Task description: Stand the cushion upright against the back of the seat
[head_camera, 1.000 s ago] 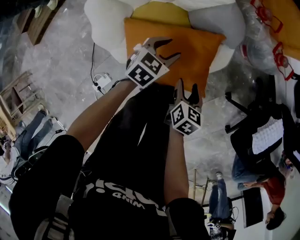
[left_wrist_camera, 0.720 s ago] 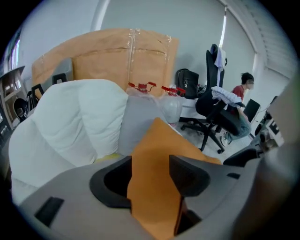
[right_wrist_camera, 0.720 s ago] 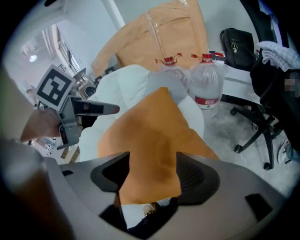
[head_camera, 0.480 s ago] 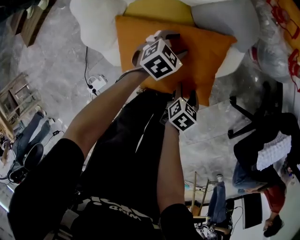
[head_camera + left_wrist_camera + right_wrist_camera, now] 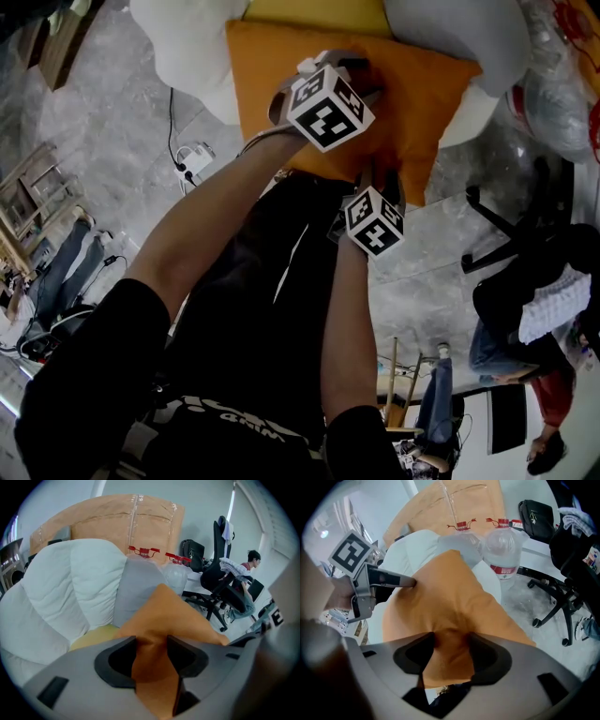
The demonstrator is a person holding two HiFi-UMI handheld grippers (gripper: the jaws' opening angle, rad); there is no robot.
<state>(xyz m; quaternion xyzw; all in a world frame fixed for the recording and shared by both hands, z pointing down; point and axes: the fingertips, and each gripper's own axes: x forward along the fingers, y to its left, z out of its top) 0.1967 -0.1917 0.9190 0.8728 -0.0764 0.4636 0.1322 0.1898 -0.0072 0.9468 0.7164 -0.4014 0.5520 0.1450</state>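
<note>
The orange cushion [image 5: 427,98] lies flat on the white padded seat [image 5: 178,52], its front edge toward me. My left gripper [image 5: 349,69] is pushed down into its middle, and my right gripper [image 5: 380,180] into its front edge. In the left gripper view the jaws [image 5: 151,641] stand wide, with orange fabric [image 5: 164,613] bulging between them. The right gripper view [image 5: 451,637] shows the same, with the cushion [image 5: 445,602] puckered in the gap. Both pairs of jaws have just been closing a little around that fabric. The left gripper [image 5: 405,581] also shows in the right gripper view.
A yellow cushion [image 5: 319,11] and a grey one [image 5: 450,28] lean at the seat's back. Large water bottles [image 5: 501,550] stand to the right, beside a black office chair [image 5: 511,239]. A power strip [image 5: 192,161] lies on the floor at left. People sit at lower right.
Both grippers have come down from above the cushion onto it. The left one tipped over so that its marker cube now covers its jaws in the head view.
</note>
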